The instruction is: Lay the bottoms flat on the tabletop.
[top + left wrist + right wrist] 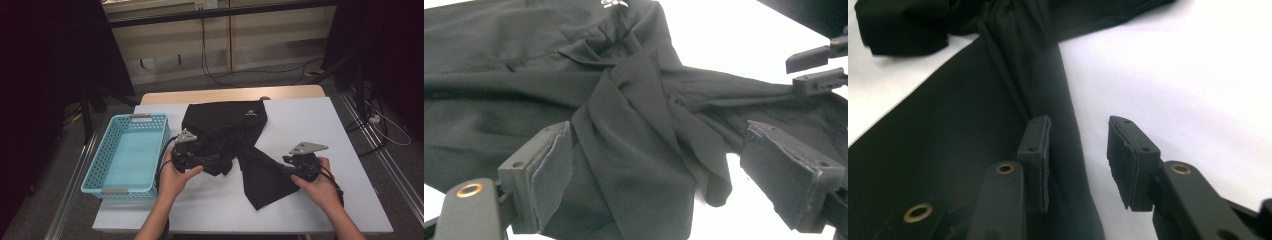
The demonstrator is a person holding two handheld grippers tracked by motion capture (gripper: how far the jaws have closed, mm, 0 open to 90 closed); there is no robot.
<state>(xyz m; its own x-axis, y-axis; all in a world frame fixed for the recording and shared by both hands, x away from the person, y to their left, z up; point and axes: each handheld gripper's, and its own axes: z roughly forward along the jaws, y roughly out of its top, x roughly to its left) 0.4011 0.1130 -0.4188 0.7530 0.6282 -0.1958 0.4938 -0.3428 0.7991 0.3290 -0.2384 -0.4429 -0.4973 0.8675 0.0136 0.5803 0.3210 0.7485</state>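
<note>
Right gripper (pixel 1078 150): nearest the lens, its jaws stood apart with a gap between the pads; the fold of the black garment (pixel 973 150) lay under and beside the left pad, not pinched.
Left gripper (pixel 659 170): its jaws stood wide, a bunched fold of cloth lying between the pads (pixel 551 175) without being pressed.
Garment: a black garment (pixel 235 145) lay spread on the white table (pixel 310 120), twisted at its middle, one long leg or sleeve running toward the right gripper (pixel 295 167), the crumpled part at the left gripper (pixel 200 157).
Basket: a light blue basket (pixel 95 175) sat at the table's left edge, just beside the left hand (pixel 172 177), holding nothing.
Risk, right side: with the pads off the cloth, the stretched strip would likely have slackened and slid back, losing the fold line.
Risk, left side: closing on the thick bunch could have caught several layers and dragged the twist tighter.
Risk, basket: a sideways pull from the left could have nudged the basket toward the table's edge.
</note>
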